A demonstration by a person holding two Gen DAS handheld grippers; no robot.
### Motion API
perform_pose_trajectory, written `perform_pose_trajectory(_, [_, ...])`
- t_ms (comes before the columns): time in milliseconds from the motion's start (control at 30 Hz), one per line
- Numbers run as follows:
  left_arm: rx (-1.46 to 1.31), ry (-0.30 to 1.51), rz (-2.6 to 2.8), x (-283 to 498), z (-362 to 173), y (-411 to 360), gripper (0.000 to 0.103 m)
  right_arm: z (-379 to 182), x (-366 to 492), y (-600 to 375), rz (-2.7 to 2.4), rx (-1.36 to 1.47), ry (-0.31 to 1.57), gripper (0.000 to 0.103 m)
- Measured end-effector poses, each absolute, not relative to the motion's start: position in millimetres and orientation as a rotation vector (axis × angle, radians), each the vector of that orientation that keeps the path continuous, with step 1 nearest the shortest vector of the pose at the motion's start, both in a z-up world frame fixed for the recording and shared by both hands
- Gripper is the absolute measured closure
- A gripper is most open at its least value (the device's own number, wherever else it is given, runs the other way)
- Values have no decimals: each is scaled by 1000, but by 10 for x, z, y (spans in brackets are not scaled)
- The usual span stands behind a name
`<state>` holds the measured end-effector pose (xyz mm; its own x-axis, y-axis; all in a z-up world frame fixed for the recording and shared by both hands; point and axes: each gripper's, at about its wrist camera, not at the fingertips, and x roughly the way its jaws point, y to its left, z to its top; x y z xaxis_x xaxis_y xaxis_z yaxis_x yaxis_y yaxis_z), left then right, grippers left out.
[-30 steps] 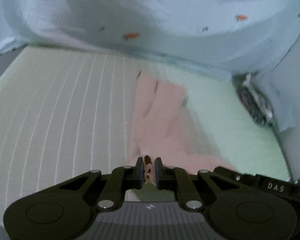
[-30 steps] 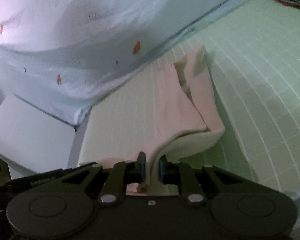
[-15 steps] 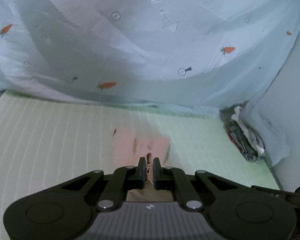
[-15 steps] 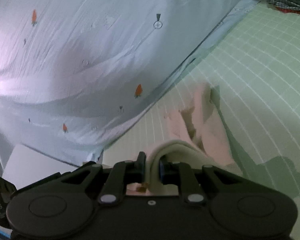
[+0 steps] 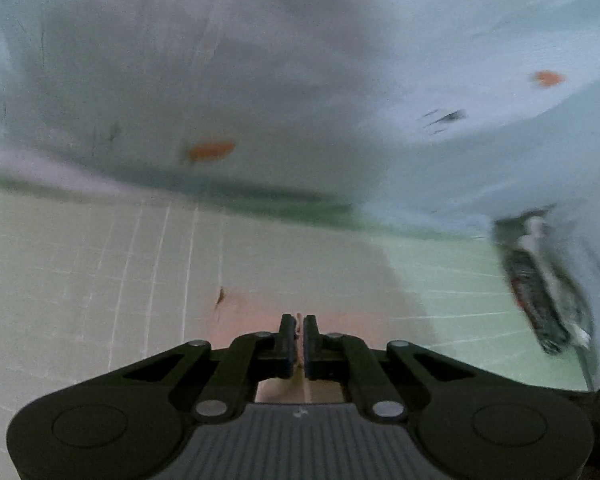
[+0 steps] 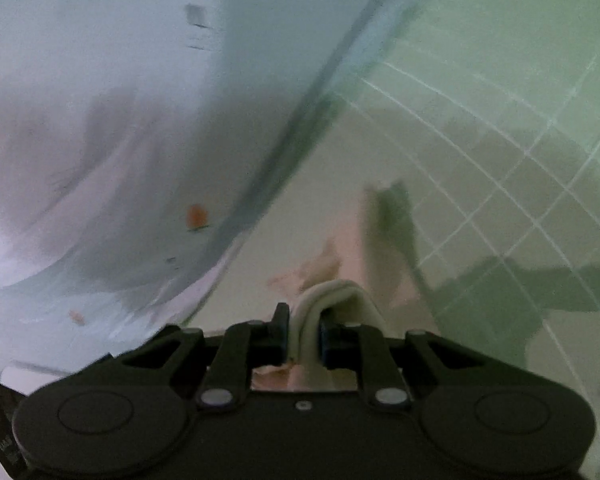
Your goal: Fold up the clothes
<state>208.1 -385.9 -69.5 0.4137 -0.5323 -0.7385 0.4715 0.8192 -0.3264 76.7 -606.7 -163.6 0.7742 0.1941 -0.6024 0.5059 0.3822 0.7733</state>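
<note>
Pink garment [image 5: 256, 322] lies on the green grid-lined mat [image 5: 80, 280], directly ahead of both grippers. Left gripper [image 5: 299, 338]: fingers closed almost fully, with a thin edge of pink fabric pinched between the pads; the cloth spreads out flat on the mat just beyond the fingertips. Right gripper [image 6: 304, 330]: fingers closed on a thicker cream-coloured fold [image 6: 332, 294] of the same garment [image 6: 380, 248], which arches up over the right finger and runs down onto the mat. In the right wrist view, the pink cloth extends away from the fingertips toward a blurred upper corner. A pale blue sheet with orange carrot prints [image 5: 300, 80] rises behind the mat and fills the upper part of both views; its lower edge meets the mat [image 6: 500, 100]. A dark crumpled bundle of cloth [image 5: 540, 280] sits at the right edge of the mat in the left wrist view, well apart from the garment. Both views are motion-blurred.
</note>
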Motion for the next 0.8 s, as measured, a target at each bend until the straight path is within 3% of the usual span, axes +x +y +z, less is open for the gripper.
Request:
perform_pose_trajectory(267, [-69, 1073, -522, 2697, -1446, -4061, 99, -2421, 1334, -6398, -191, 1275, 778, 86])
perform_pose_trajectory(400, [-69, 1063, -489, 2774, -1465, -3919, 98, -2482, 1257, -6532, -130, 1352, 718, 74])
perform_pose_trajectory(467, [-80, 1039, -489, 2738, -1365, -3787, 90, -2375, 1160, -6570, -159, 1309, 679, 55])
perform_pose_trajectory(500, [-86, 1029, -489, 2697, -1316, -3720, 87, -2288, 1107, -6569, -195, 1271, 646, 34])
perform_pose_trajectory(533, [-94, 1020, -491, 2653, -1269, -3654, 83, -2210, 1043, -6572, -217, 1231, 613, 29])
perform_pose_trajectory(600, [-123, 1018, -510, 2534, -1202, -3560, 78, -2084, 951, -6570, -238, 1156, 574, 29])
perform_pose_trajectory(767, [-127, 1075, -579, 2282, -1279, -3589, 46, -1909, 1007, -6351, -176, 858, 673, 29])
perform_pose_trajectory(800, [-119, 1089, -588, 2254, -1324, -3633, 45, -1887, 1028, -6298, -156, 800, 694, 29])
